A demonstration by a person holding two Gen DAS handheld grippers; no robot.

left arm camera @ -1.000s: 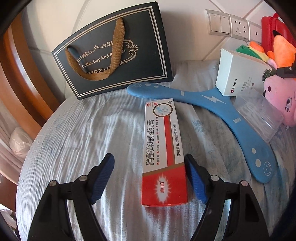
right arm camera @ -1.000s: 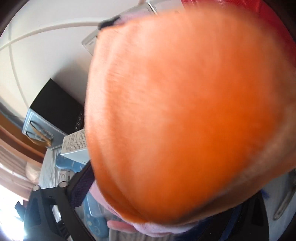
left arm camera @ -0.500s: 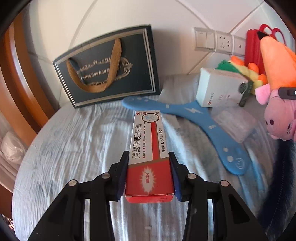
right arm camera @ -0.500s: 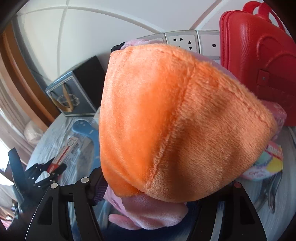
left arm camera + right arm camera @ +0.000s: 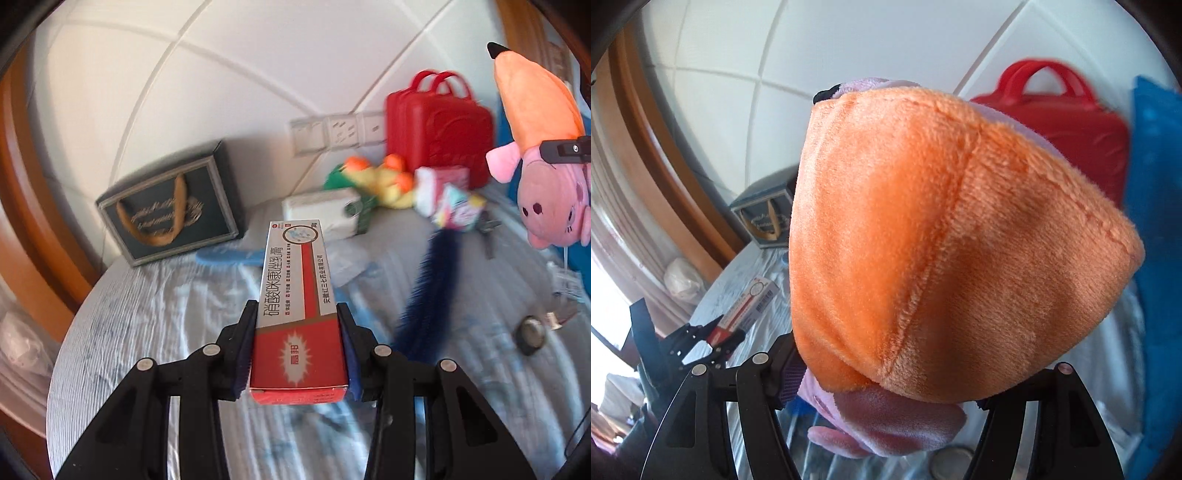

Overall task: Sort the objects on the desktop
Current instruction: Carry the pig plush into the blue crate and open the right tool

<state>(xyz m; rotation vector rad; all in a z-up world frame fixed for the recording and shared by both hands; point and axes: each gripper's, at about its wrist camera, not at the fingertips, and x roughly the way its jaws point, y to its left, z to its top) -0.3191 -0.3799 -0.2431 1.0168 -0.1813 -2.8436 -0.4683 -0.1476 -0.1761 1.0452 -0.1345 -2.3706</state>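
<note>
My left gripper (image 5: 297,350) is shut on a red and white ointment box (image 5: 297,295) and holds it lifted above the grey cloth-covered table (image 5: 147,332). My right gripper (image 5: 886,384) is shut on a pink pig plush with an orange hood (image 5: 942,240), which fills its view. In the left wrist view the plush (image 5: 546,166) hangs in the air at the far right, clamped by the right gripper. The box (image 5: 746,306) and left gripper (image 5: 713,339) show small at the left of the right wrist view.
A dark gift bag (image 5: 170,214) leans on the tiled wall. A blue boomerang (image 5: 229,254), a white box (image 5: 325,210), a yellow-green plush (image 5: 373,181), a red case (image 5: 439,125), small packets (image 5: 454,206) and a dark blue furry strip (image 5: 428,288) lie on the table.
My left gripper closed on the ointment box and raised it off the table. My right gripper lifted the plush higher and away from the table.
</note>
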